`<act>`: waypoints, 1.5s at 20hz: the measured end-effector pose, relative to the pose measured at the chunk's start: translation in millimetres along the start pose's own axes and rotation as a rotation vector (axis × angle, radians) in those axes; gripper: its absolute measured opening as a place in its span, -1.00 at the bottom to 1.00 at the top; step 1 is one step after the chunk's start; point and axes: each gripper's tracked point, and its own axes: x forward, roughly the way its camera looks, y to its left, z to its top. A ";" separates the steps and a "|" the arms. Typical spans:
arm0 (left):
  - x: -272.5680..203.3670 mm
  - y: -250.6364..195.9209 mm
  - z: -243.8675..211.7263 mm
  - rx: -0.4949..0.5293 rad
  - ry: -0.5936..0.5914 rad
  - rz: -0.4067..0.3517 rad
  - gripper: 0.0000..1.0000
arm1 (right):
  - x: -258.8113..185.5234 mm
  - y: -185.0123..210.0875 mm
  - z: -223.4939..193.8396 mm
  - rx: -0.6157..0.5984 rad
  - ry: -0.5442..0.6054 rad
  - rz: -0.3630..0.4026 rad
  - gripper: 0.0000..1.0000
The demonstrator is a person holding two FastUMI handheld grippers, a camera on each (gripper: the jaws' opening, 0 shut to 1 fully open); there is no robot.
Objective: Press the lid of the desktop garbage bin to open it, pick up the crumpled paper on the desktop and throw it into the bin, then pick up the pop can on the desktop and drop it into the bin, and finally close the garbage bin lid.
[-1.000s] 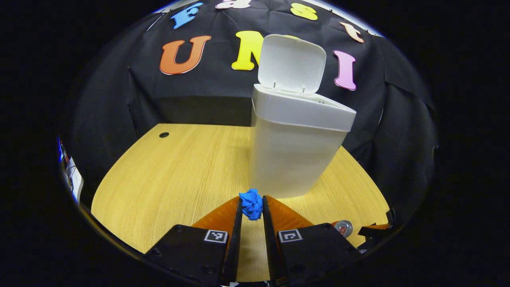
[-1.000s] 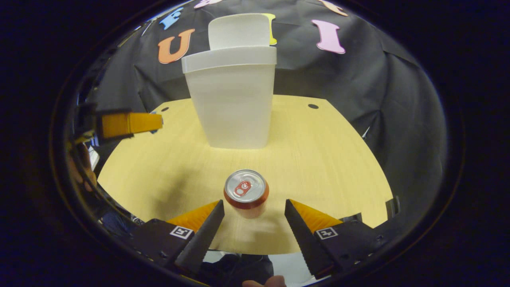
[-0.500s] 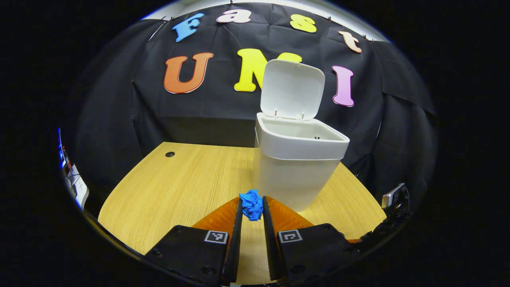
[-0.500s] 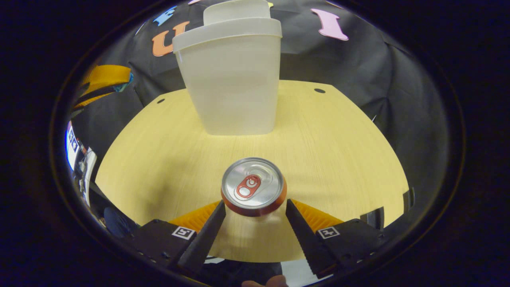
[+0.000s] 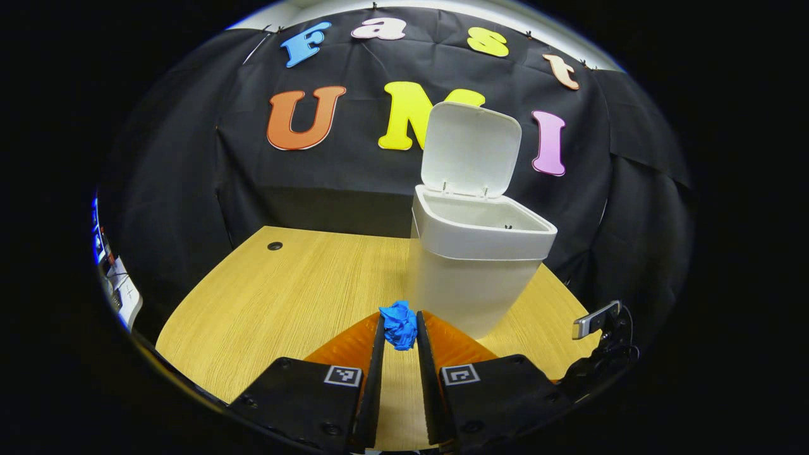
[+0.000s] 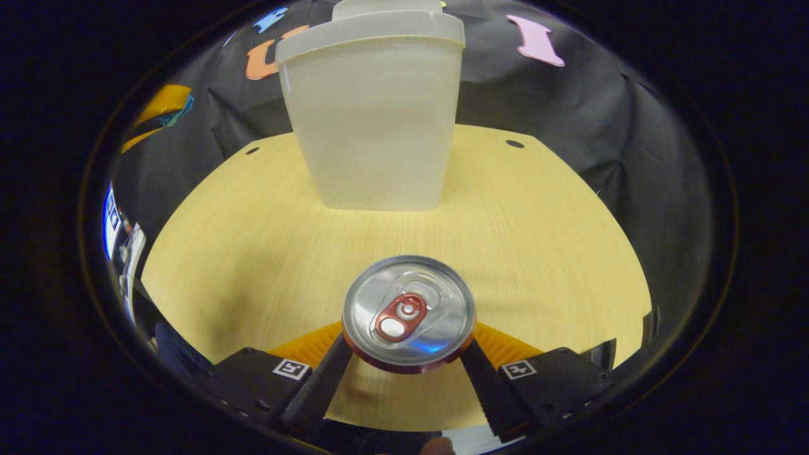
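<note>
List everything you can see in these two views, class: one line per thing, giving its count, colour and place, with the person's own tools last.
garbage bin: one, white, standing at the back of the desktop, lid raised upright.
crumpled paper: one, blue, held between the left tool's fingers, above the desktop.
pop can: one, silver top with red tab and red side, upright between the right tool's fingers.
desktop: one, light wood, with dark round holes near its back corners.
left tool: one, shut on the crumpled paper, facing the bin.
right tool: one, fingers on either side of the pop can; contact cannot be judged.
</note>
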 end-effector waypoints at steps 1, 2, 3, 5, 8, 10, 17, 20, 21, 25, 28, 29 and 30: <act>-1.3 1.9 1.7 -0.002 -0.004 0.003 -0.36 | 1.5 -2.4 0.4 0.005 0.003 -0.001 0.83; -0.9 2.9 2.6 -0.005 -0.010 0.007 -0.36 | 2.5 -3.8 -1.1 0.003 0.008 -0.007 0.70; -0.9 3.1 3.1 -0.006 -0.012 0.009 -0.36 | 1.5 -4.3 -1.5 0.004 0.006 -0.012 0.68; 0.3 3.6 2.5 -0.009 -0.010 0.012 -0.36 | -0.1 -3.6 3.5 0.002 0.010 -0.004 0.64; -0.1 3.1 10.7 -0.005 -0.028 0.017 -0.36 | -9.7 -10.8 16.1 -0.016 -0.006 -0.006 0.60; 0.9 2.9 18.6 -0.005 -0.043 0.018 -0.36 | -20.2 -15.1 27.5 -0.014 -0.014 -0.013 0.60; 10.9 -13.4 70.1 0.013 -0.131 -0.006 -0.36 | -46.7 -44.3 71.0 -0.009 -0.039 -0.026 0.60; 20.5 -25.6 108.5 0.015 -0.188 -0.026 -0.36 | -54.3 -47.1 85.5 -0.023 -0.034 0.014 0.60; 22.7 -30.7 118.8 0.011 -0.204 -0.033 -0.36 | -56.1 -49.4 90.9 -0.020 -0.033 0.018 0.60; 38.6 -43.2 167.9 0.032 -0.278 -0.042 -0.37 | -65.9 -51.2 109.2 -0.014 -0.043 0.062 0.61; 50.9 -54.4 190.0 0.031 -0.305 -0.062 -0.37 | -73.1 -64.1 123.4 0.014 -0.067 0.054 0.60; 54.5 -59.8 194.5 0.031 -0.308 -0.072 -0.37 | -74.8 -67.9 127.9 0.022 -0.076 0.049 0.60; 59.2 -63.5 196.7 0.034 -0.307 -0.075 -0.36 | -76.2 -73.1 133.2 0.028 -0.085 0.042 0.60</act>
